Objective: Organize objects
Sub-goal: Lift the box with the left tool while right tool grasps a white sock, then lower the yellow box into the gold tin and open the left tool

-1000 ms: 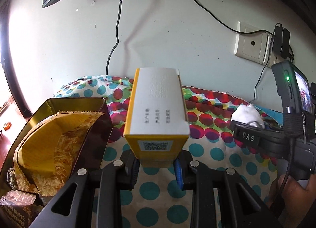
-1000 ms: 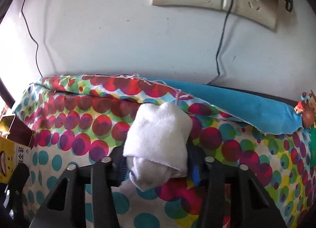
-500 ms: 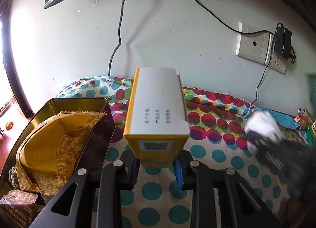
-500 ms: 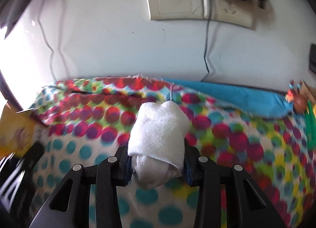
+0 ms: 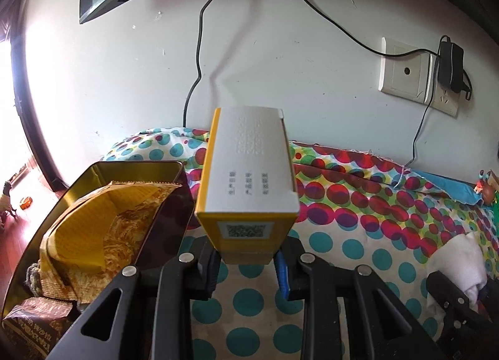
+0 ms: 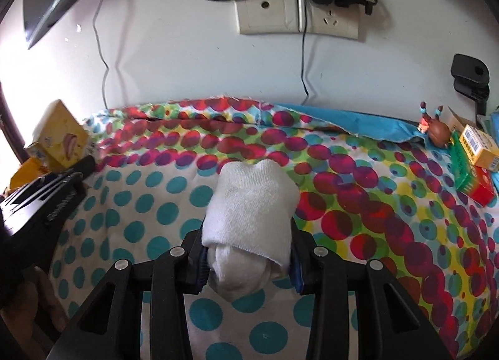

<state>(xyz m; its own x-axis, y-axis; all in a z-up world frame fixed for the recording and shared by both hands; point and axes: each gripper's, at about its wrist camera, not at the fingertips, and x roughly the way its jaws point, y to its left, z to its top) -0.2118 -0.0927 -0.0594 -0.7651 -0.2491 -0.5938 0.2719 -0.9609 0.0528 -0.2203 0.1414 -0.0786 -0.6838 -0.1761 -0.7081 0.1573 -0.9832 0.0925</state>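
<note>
My left gripper [image 5: 246, 266] is shut on a yellow and white carton [image 5: 246, 185], held above the dotted cloth [image 5: 358, 223] just right of an open gold tin [image 5: 168, 173]. A yellow foil bag [image 5: 93, 219] sits inside that tin. My right gripper [image 6: 248, 263] is shut on a rolled white sock [image 6: 249, 219], lifted over the cloth [image 6: 140, 204]. The same sock [image 5: 461, 260] shows at the lower right of the left wrist view. In the right wrist view the carton [image 6: 60, 138] and the left gripper's body [image 6: 46, 201] appear at the far left.
A white wall with a socket plate [image 6: 296, 7] and hanging cables stands close behind the cloth. At the right edge lie a small crab figure [image 6: 435, 129], a yellow box [image 6: 478, 148] and a green and red box [image 6: 471, 179]. A brown packet [image 5: 28, 332] lies beside the tin.
The right gripper has carried the sock away from the wall and rightward, toward the near side of the cloth. The left gripper and its carton stayed put.
</note>
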